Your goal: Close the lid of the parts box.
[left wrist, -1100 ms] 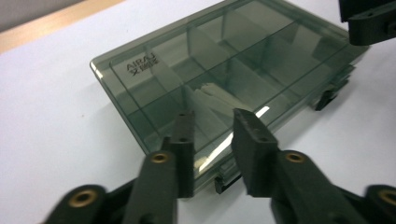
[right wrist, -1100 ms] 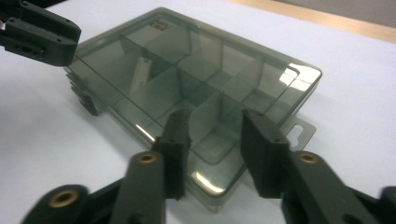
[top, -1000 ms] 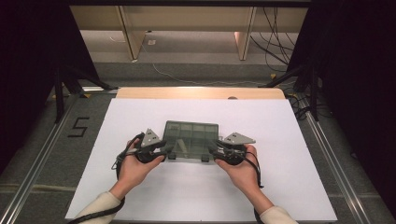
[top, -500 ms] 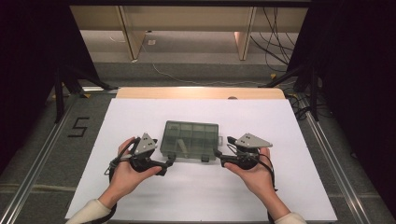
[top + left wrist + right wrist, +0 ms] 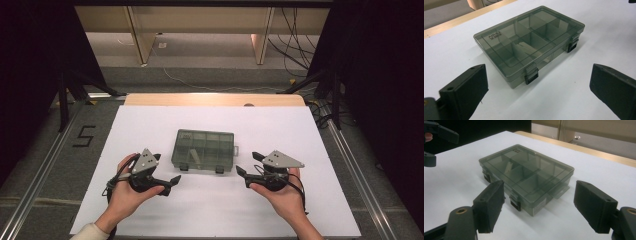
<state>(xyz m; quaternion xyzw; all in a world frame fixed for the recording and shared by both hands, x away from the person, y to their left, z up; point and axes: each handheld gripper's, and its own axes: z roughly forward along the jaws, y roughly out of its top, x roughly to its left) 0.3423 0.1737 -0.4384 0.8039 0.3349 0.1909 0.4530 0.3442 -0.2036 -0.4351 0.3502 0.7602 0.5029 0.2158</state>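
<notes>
A smoky grey see-through compartment box (image 5: 204, 149) lies flat on the white table top, lid down, with two black latches on its near side. My left gripper (image 5: 167, 169) rests to the left of its near-left corner, apart from it. Its jaws have just been opening and stand open with nothing between them. My right gripper (image 5: 248, 163) is off the near-right corner, also apart, jaws just opened wide and empty. The left gripper view looks at the box (image 5: 529, 42) beyond that gripper (image 5: 539, 95). The right gripper view shows the box (image 5: 526, 173) past that gripper (image 5: 541, 203).
The white table top (image 5: 310, 145) ends at a wooden strip (image 5: 215, 99) along the far edge. Metal rails (image 5: 352, 165) run down both sides. A "5" (image 5: 84, 136) is marked on the floor at left. Cables (image 5: 295, 30) lie at the back right.
Both grippers were at the box's near corners. They have opened and drawn back and outward, away from the box. The box stays where it was.
</notes>
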